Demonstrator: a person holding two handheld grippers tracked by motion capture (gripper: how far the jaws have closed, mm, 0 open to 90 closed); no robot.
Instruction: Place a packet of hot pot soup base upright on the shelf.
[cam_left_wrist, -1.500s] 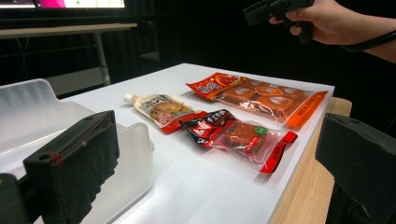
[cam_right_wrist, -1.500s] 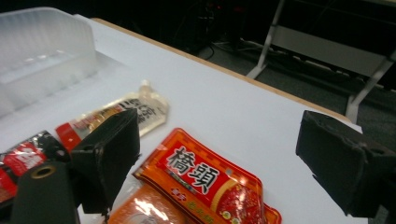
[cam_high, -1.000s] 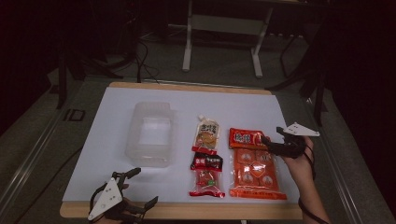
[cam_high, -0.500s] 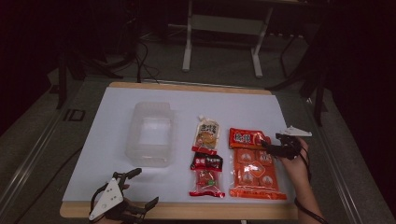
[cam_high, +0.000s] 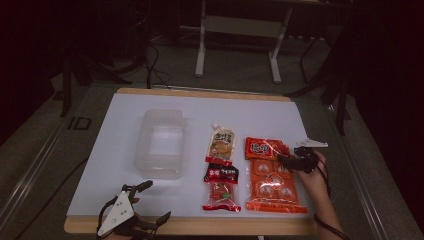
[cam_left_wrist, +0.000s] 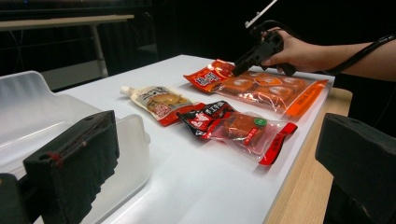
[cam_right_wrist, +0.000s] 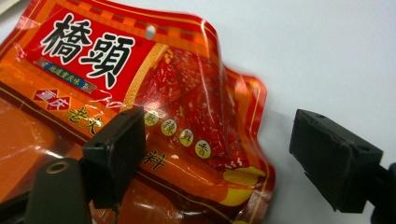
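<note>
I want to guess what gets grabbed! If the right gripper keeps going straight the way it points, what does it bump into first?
Most likely the big orange-red packet: the right gripper hangs open just above its crinkled top corner, one jaw over the packet, the other over the white table.

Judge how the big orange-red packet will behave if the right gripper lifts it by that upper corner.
The orange-red packet looks like thin glossy film with a wavy edge, so it probably flops and may slip. Its several round portions suggest it will sag below the right gripper, whose jaws stand open over it.

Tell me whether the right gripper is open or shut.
Open. In the right gripper view, the right gripper has its jaws spread wide, one over the large orange packet, the other over the bare white table.
</note>
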